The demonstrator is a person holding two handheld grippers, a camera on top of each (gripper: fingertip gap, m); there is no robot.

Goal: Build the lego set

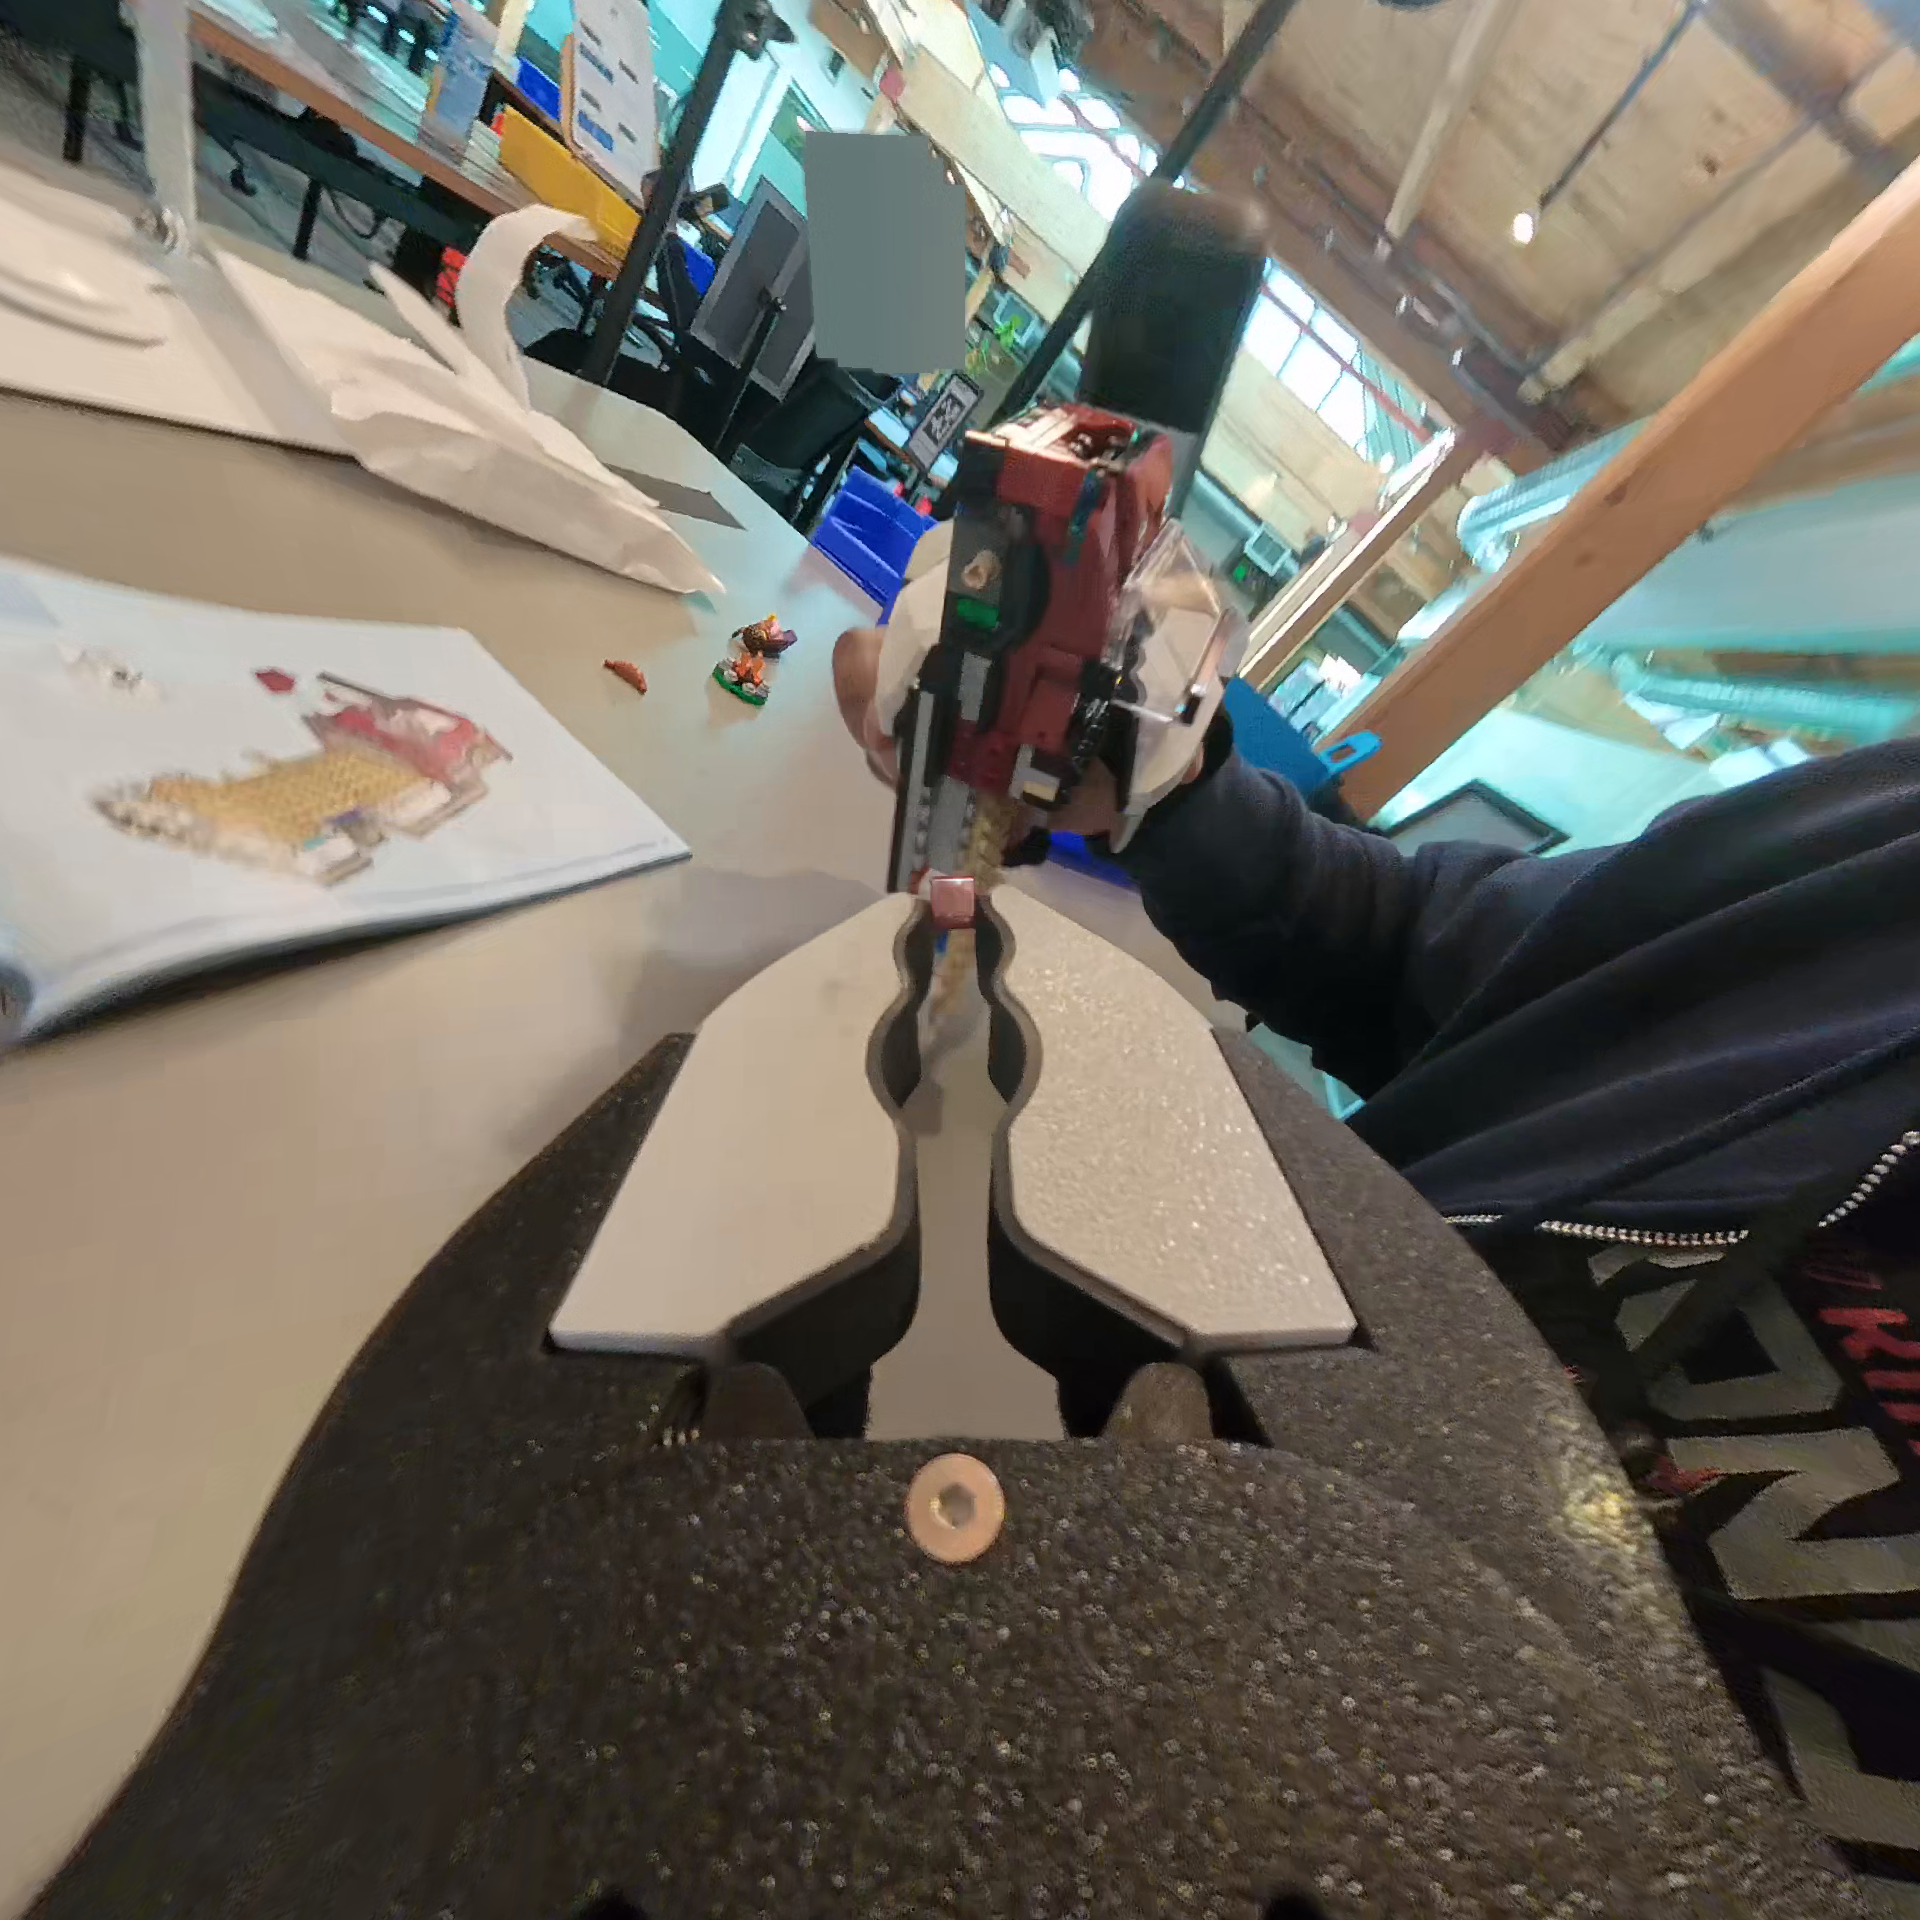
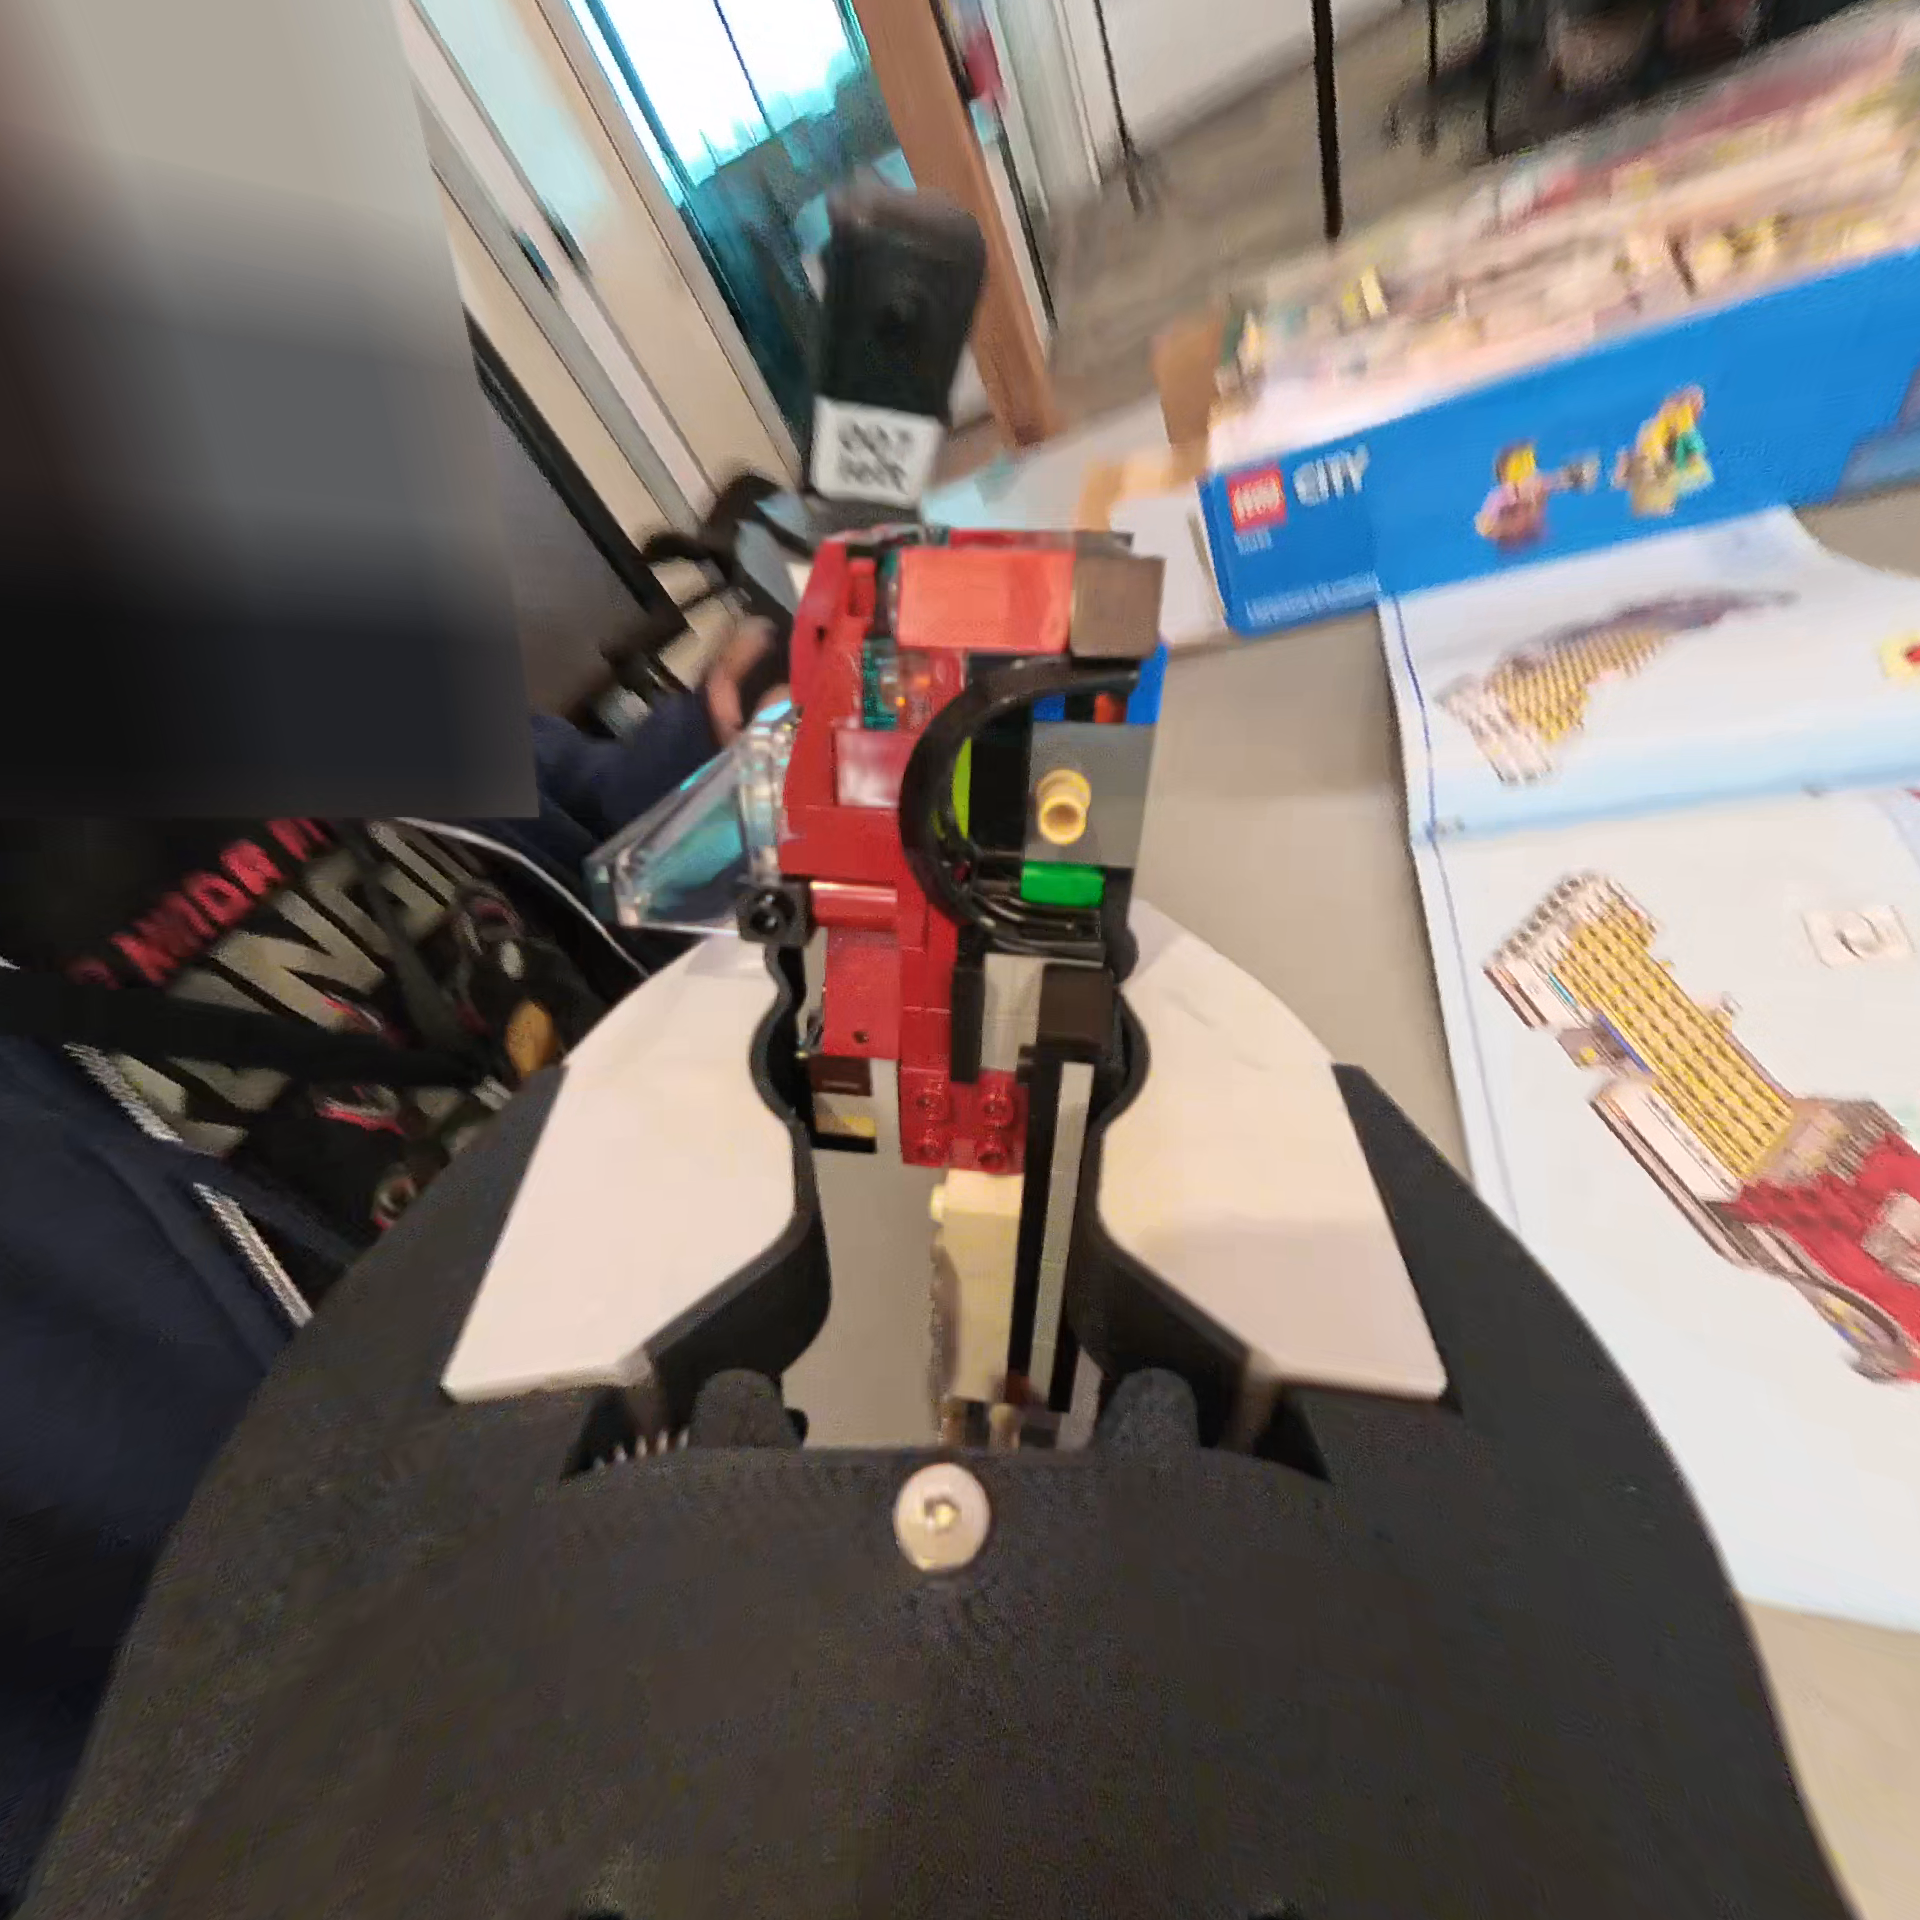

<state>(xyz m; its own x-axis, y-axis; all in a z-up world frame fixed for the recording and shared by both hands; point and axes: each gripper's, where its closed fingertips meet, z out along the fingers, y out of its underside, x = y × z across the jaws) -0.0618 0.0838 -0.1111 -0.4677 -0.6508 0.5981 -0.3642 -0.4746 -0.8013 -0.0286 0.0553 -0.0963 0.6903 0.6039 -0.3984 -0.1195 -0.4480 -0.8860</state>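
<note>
A small dark red brick [image 1: 954, 900] sits pinched between the tips of the left gripper [image 1: 954, 914], whose jaws stand narrow with both pads pressed to the piece. Just ahead of those tips, touching or very nearly touching the little brick, is the lower end of a partly built red toy truck [image 2: 935, 831], held upright in the air. The right gripper [image 2: 951, 997] clamps that model from both sides, its jaws set fairly wide around the red and grey body, the pads bearing against it. From the model's side a clear windscreen piece [image 2: 686, 852] juts out (tilted towards the person's dark sleeve [image 1: 1455, 956]), and a tan pin [image 2: 1062, 814] and a green piece [image 2: 1060, 885] show on its grey face.

Left of the left gripper, on the pale table [image 1: 312, 1195], lies an open instruction booklet [image 1: 312, 790]. Farther ahead and a little left stand a small figure on a green base [image 1: 750, 665] and a loose brown piece [image 1: 627, 675], with crumpled white paper bags [image 1: 499, 457] beyond them. To the right of the right gripper, the booklet's pages spread, and past them rests a blue toy box [image 2: 1558, 457].
</note>
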